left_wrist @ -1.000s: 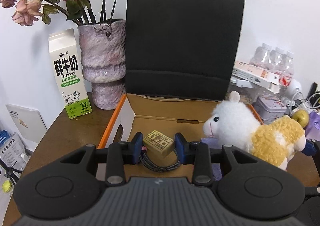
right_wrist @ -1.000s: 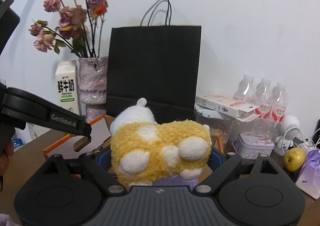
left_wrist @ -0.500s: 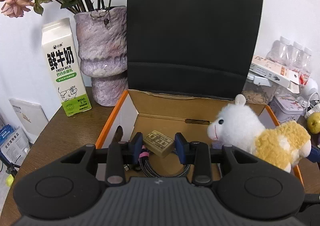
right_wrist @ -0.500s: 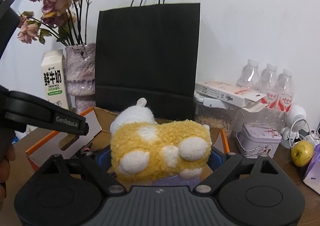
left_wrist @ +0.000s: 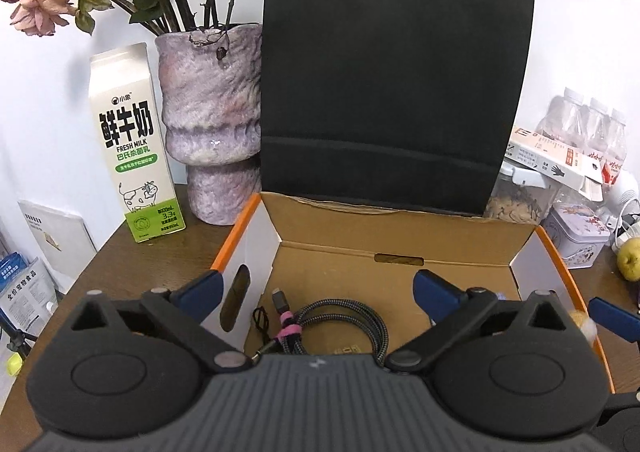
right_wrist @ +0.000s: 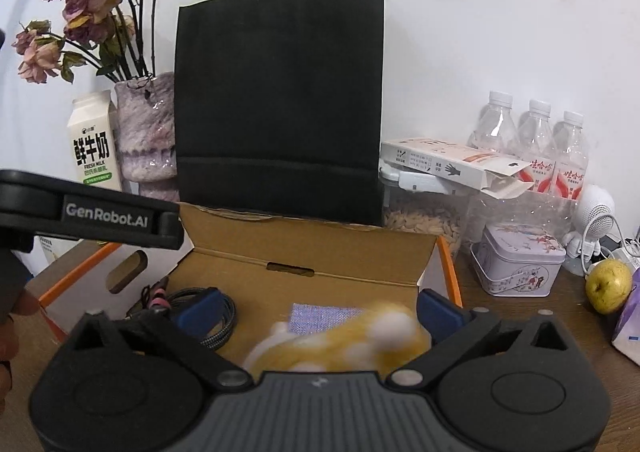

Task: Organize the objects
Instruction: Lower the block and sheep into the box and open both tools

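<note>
An open cardboard box with orange edges (left_wrist: 400, 252) (right_wrist: 304, 256) stands on the wooden table. My left gripper (left_wrist: 318, 288) is open and empty over the box's near left part. A coiled braided cable (left_wrist: 344, 320) with a pink tie lies on the box floor below it; it also shows in the right wrist view (right_wrist: 224, 328). My right gripper (right_wrist: 318, 308) is open over the box. The yellow and white plush sheep (right_wrist: 348, 340) is blurred between and below its fingers, above a purple cloth (right_wrist: 320, 316). The small tan block is hidden.
A black paper bag (left_wrist: 392, 91) stands behind the box. A milk carton (left_wrist: 132, 151) and a purple vase (left_wrist: 208, 115) of dried flowers stand at the left. At the right are water bottles (right_wrist: 532, 143), a seed jar (right_wrist: 424, 211), a tin (right_wrist: 520, 264), a pear (right_wrist: 608, 286).
Both grippers have opened. The left let go of the tan block, which is out of sight. The right let go of the plush sheep, which has dropped lower toward the box.
</note>
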A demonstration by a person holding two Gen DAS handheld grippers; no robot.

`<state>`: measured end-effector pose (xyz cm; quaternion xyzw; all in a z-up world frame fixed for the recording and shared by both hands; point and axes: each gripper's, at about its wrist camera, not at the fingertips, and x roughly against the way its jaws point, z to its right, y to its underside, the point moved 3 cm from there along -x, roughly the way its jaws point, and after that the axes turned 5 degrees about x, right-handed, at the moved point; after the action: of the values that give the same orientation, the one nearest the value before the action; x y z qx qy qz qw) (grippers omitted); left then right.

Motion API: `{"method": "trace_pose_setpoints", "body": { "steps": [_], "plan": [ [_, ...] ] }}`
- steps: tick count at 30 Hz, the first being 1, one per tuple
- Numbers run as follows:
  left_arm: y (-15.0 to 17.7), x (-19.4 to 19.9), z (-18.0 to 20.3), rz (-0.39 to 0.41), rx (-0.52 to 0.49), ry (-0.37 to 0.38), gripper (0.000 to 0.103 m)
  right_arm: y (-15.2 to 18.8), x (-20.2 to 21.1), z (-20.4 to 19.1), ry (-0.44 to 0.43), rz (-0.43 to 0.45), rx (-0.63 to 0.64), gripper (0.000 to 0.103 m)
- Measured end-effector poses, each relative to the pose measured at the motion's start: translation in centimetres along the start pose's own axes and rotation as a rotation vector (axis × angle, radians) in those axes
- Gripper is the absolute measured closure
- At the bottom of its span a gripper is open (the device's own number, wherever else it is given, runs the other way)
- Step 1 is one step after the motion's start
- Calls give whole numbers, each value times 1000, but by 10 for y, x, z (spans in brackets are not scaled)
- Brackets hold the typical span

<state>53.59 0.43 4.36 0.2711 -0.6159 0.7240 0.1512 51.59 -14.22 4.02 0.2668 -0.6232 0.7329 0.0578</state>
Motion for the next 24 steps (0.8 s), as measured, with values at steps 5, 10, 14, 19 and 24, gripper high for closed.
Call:
{"method": "trace_pose_setpoints", "body": {
  "steps": [5, 10, 14, 19, 24],
  "plan": [
    [1, 4, -2, -3, 9, -2, 0, -1, 4, -2, -4, -5, 5, 0],
    [1, 11, -5, -1, 13, -3, 0, -1, 11, -3, -2, -3, 6, 0],
    [1, 20, -6, 5, 14, -2, 0, -2, 20, -3, -1, 2, 4, 0],
    [3, 34, -7, 12, 19, 10, 0, -1, 34, -3, 2, 11, 4, 0],
    [8, 50, -8, 18, 15, 17, 0, 3, 50, -4, 9, 20, 18, 0]
  ]
}}
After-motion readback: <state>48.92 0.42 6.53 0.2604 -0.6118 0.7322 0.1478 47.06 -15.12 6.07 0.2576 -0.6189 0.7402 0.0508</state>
